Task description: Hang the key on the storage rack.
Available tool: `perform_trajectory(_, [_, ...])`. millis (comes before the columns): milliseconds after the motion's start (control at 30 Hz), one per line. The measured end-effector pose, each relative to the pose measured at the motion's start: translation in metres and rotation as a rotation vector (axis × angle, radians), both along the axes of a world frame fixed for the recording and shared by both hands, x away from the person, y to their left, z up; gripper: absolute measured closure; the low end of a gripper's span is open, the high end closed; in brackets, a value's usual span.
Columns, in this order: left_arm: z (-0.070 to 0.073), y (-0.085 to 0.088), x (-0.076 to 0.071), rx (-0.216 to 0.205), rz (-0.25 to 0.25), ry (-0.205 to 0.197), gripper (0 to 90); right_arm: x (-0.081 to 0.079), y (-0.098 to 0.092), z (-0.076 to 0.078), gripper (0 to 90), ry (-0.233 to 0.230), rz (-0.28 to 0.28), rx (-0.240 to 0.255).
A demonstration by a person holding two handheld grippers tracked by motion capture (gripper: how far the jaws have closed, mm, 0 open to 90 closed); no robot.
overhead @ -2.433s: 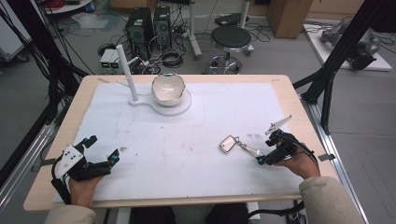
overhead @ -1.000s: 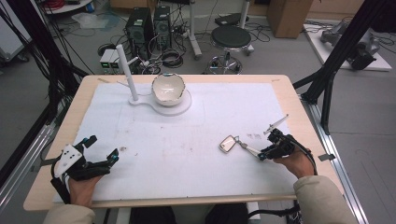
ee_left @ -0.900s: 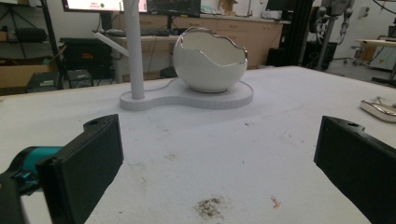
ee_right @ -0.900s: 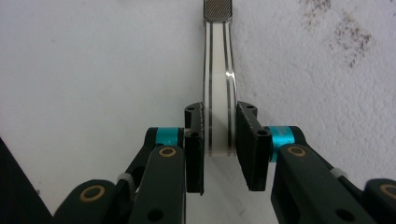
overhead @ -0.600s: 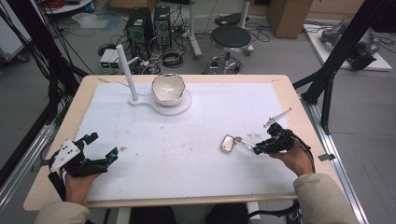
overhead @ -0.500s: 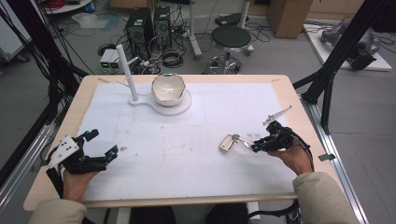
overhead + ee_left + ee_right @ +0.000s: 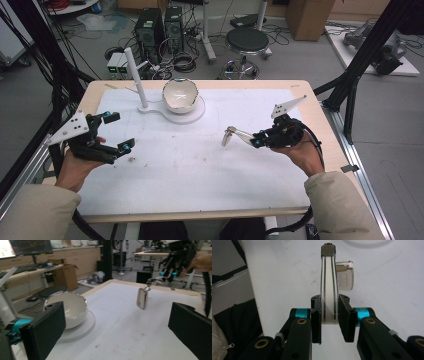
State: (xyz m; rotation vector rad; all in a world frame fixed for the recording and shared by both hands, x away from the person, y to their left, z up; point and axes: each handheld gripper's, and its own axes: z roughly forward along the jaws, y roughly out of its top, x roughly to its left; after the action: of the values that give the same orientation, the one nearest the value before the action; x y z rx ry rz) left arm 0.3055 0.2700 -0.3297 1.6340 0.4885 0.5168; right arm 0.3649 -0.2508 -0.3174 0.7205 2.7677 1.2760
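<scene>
— Where's the key fob (image 7: pixel 229 136) relative to your right gripper (image 7: pixel 256 140)?
— At its nine o'clock, dangling off the strap (image 7: pixel 328 285) your jaws clamp, above the white mat (image 7: pixel 200 165).
— And your left gripper (image 7: pixel 116 132)?
— Jaws spread, holding nothing.

On the bench (image 7: pixel 300 90), a bowl (image 7: pixel 180 95) sits on a round stand (image 7: pixel 192 115) at twelve o'clock, an upright post (image 7: pixel 136 75) just beside it at nine. The left tool (image 7: pixel 112 131) is at eight o'clock; the right tool (image 7: pixel 257 141), at three, holds a strap (image 7: pixel 328 290) with a key fob (image 7: pixel 345 276) hanging above the mat (image 7: pixel 200 170).
</scene>
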Motion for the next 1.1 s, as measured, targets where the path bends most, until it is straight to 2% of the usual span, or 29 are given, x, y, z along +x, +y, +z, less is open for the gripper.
perform_trajectory(133, [0.021,-0.01,0.009,0.03,-0.076,0.002,1.7,0.002,0.012,0.012,74.8,-0.035,0.044,0.007])
perform_trajectory(167, [0.025,-0.013,0.011,0.035,-0.094,0.005,1.7,0.002,0.022,0.019,74.8,-0.053,0.078,0.01])
perform_trajectory(300, [0.041,-0.023,0.019,0.059,-0.167,0.023,1.8,0.004,0.042,0.031,74.8,-0.088,0.149,0.018])
perform_trajectory(333, [0.044,-0.026,0.021,0.073,-0.183,0.023,1.8,0.004,0.042,0.031,74.8,-0.088,0.149,0.018])
perform_trajectory(367, [0.048,-0.03,0.023,0.088,-0.2,0.026,1.7,0.004,0.052,0.035,74.8,-0.101,0.185,0.017])
perform_trajectory(433, [0.054,-0.037,0.026,0.117,-0.231,0.033,1.7,0.004,0.057,0.037,74.8,-0.102,0.198,0.012])
perform_trajectory(567, [0.065,-0.053,0.032,0.178,-0.291,0.04,1.7,0.005,0.079,0.041,74.8,-0.124,0.281,-0.006])
perform_trajectory(600, [0.067,-0.057,0.033,0.194,-0.302,0.039,1.7,0.005,0.079,0.041,74.8,-0.124,0.281,-0.006])
perform_trajectory(733, [0.07,-0.073,0.038,0.228,-0.337,0.045,1.7,0.004,0.092,0.045,74.8,-0.126,0.327,-0.011])
perform_trajectory(800, [0.069,-0.082,0.039,0.262,-0.355,0.047,1.7,0.004,0.094,0.045,74.8,-0.13,0.332,-0.013])
perform_trajectory(833, [0.068,-0.087,0.04,0.275,-0.365,0.052,1.7,0.004,0.097,0.045,74.8,-0.136,0.351,-0.016])
perform_trajectory(1000, [0.063,-0.111,0.041,0.337,-0.42,0.07,1.7,0.004,0.102,0.044,74.8,-0.133,0.372,-0.033])
perform_trajectory(1100, [0.057,-0.124,0.042,0.37,-0.447,0.094,1.7,0.002,0.103,0.043,74.8,-0.132,0.379,-0.042])
